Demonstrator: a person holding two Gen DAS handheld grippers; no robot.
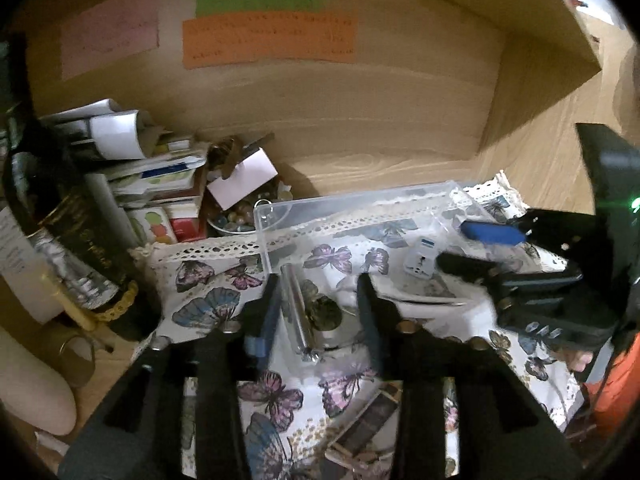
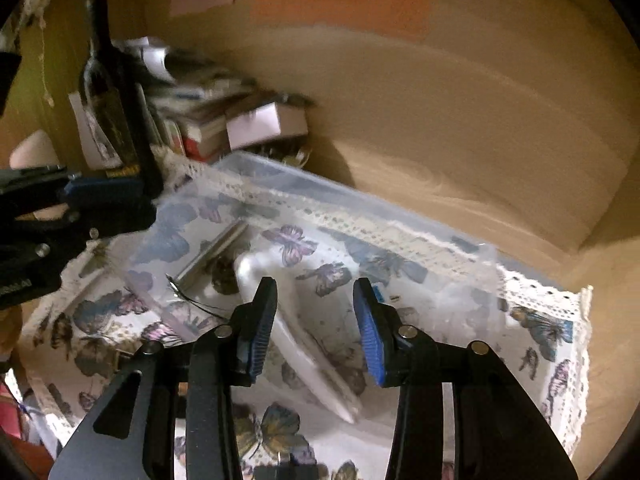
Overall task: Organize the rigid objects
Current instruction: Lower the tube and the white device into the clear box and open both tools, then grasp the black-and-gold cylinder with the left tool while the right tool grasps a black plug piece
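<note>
Here, a wooden shelf [image 1: 360, 92] fills the upper frame in both views, with pink, green and orange paper notes [image 1: 268, 42] on its back wall; below it lies a butterfly-print cloth [image 1: 280, 396] with a lace edge. A clear plastic box [image 1: 340, 208] sits on the cloth at centre frame. At far left stand a dark bottle [image 1: 76, 232] and a heap of cartons and papers [image 1: 160, 184]. Left gripper [image 1: 318, 312], lower centre of its own view, is released, its fingers spread on either side of a metal cylinder [image 1: 296, 312] lying in the box. Right gripper [image 2: 316, 320], lower centre of its own view, is likewise parted and holds nothing, poised over a white plastic object [image 2: 304, 352]. A white travel adapter [image 1: 420, 258] rests right of centre, in the box
</note>
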